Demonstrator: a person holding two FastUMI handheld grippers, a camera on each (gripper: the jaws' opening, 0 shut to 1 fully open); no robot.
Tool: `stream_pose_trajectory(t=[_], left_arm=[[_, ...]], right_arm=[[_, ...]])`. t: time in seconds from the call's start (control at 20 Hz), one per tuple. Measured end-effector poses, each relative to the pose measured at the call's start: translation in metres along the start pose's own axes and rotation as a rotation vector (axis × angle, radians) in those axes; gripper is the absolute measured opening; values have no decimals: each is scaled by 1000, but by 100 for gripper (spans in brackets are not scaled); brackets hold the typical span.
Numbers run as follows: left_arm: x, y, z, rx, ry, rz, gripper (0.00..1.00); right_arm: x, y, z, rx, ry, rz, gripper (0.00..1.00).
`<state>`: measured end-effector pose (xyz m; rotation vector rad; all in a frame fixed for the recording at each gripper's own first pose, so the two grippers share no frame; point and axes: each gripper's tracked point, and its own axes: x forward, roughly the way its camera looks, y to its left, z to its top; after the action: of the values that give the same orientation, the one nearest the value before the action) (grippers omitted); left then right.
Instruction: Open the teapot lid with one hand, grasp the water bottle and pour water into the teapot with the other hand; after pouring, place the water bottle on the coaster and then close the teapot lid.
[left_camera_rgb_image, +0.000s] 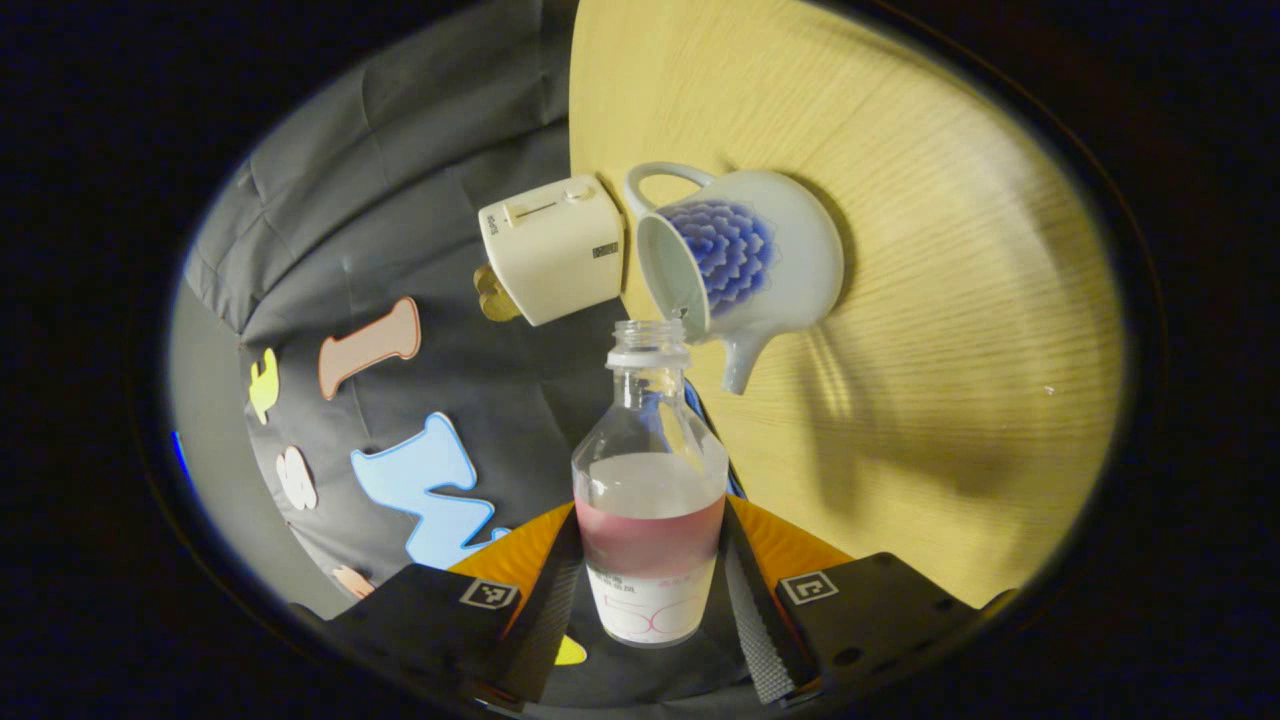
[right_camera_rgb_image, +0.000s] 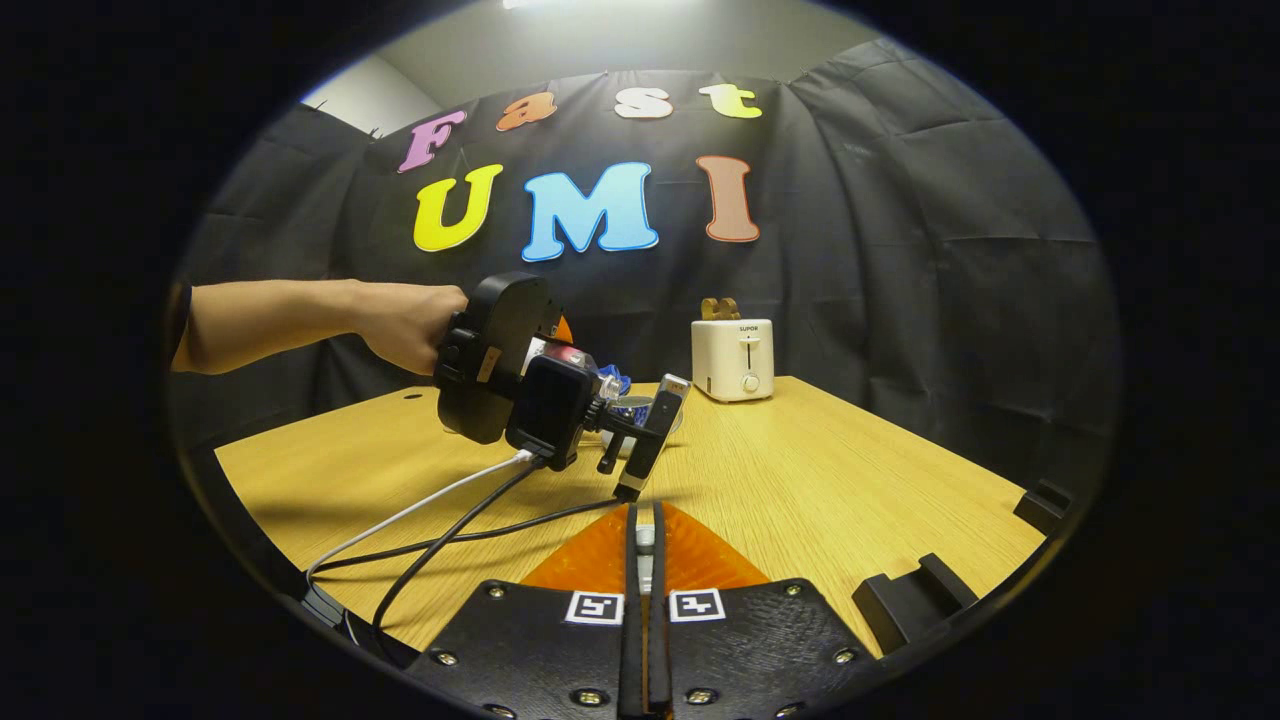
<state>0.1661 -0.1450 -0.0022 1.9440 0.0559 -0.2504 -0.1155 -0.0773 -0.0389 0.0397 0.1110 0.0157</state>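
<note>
In the left gripper view a clear water bottle (left_camera_rgb_image: 650, 500), uncapped and part full, is clamped between the fingers of my left gripper (left_camera_rgb_image: 652, 545). The view is rolled, so the bottle is tipped. Its mouth lies close to the open, lidless top of the white teapot (left_camera_rgb_image: 745, 255) with a blue flower pattern. No stream of water is visible. The right gripper view shows a hand (right_camera_rgb_image: 400, 325) holding the left gripper (right_camera_rgb_image: 640, 420) over the table, hiding the teapot. My right gripper (right_camera_rgb_image: 645, 530) is shut, with a small pale piece, apparently the teapot lid (right_camera_rgb_image: 645, 536), pinched between its fingers.
A cream toaster (left_camera_rgb_image: 555, 250) (right_camera_rgb_image: 733, 358) stands on the wooden table (right_camera_rgb_image: 850, 480) just behind the teapot, near the far edge. Cables (right_camera_rgb_image: 450, 520) trail from the left gripper across the table's left side. Black blocks (right_camera_rgb_image: 910, 595) sit at the near right edge.
</note>
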Motion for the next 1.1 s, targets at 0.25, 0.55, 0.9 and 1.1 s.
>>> stream_pose_trajectory(t=[0.25,0.55,0.9,1.1], left_arm=[[-4,5,2,45,-1,8,87],[-3,10,3,86,-5,14,86],[0,21,3,152,9,56,86],[1,26,1,181,12,67,86]], right_arm=[[-1,4,0,-3,0,19,2],[2,5,0,-7,1,24,3],[1,3,-1,-5,0,19,2],[1,-1,-1,1,2,8,2]])
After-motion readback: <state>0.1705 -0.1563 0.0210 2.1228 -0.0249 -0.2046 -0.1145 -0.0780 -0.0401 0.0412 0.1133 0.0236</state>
